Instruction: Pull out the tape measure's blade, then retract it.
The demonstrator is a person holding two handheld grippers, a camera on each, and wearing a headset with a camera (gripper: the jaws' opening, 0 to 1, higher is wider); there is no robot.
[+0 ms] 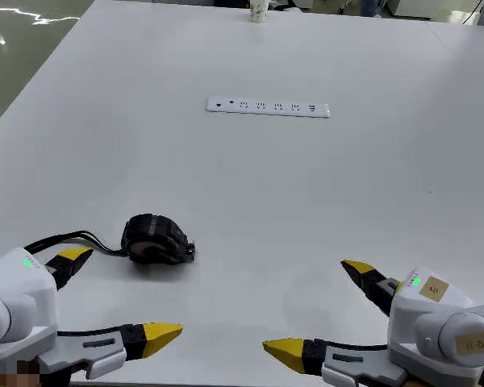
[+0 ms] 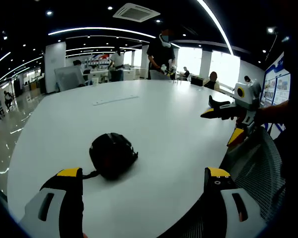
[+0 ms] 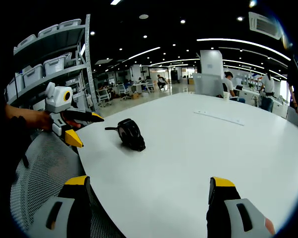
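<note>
A black tape measure [image 1: 155, 239] with a black wrist strap lies on the white table, blade wound in. It also sits just ahead of the left jaws in the left gripper view [image 2: 112, 154] and further off in the right gripper view [image 3: 131, 134]. My left gripper [image 1: 119, 294] is at the near left, open and empty, the tape measure just beyond its upper yellow tip. My right gripper [image 1: 316, 309] hovers open at the near right, well apart from the tape measure. Each gripper's own view shows its yellow-tipped jaws spread wide [image 2: 144, 173] [image 3: 147, 182].
A white power strip [image 1: 268, 106] lies across the table's middle, further back. A small white cup [image 1: 259, 10] stands at the far edge. People stand and sit beyond the table's far side [image 2: 161, 52]. Shelving with bins [image 3: 49, 54] is off to one side.
</note>
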